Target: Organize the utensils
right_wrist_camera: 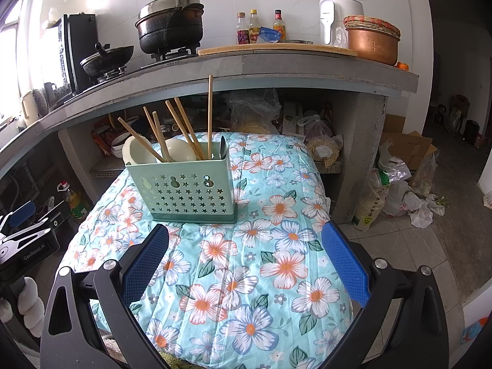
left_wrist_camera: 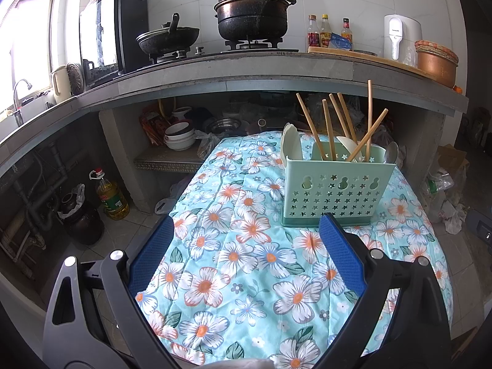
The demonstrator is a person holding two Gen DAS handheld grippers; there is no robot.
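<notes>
A mint-green utensil caddy (left_wrist_camera: 335,193) (right_wrist_camera: 187,189) with star cut-outs stands on a floral cloth (left_wrist_camera: 246,255) (right_wrist_camera: 246,261) that covers a small table. Several wooden chopsticks (left_wrist_camera: 329,126) (right_wrist_camera: 181,126) lean inside it, along with cream spoons (left_wrist_camera: 290,144) (right_wrist_camera: 180,149) and a metal spoon (left_wrist_camera: 391,153). My left gripper (left_wrist_camera: 247,229) hovers open in front of the caddy, with nothing between its blue pads. My right gripper (right_wrist_camera: 246,236) is open too, empty, just short of the caddy and to its right. The left gripper's body (right_wrist_camera: 27,240) shows at the right wrist view's left edge.
Behind the table runs a concrete counter (left_wrist_camera: 246,70) (right_wrist_camera: 276,61) with a wok (left_wrist_camera: 167,38), a lidded pot (left_wrist_camera: 253,12), sauce bottles (left_wrist_camera: 326,30) and a copper bowl (right_wrist_camera: 372,43). Bowls (left_wrist_camera: 180,136) sit under it, an oil bottle (left_wrist_camera: 112,196) on the floor. Bags and boxes (right_wrist_camera: 399,178) lie right.
</notes>
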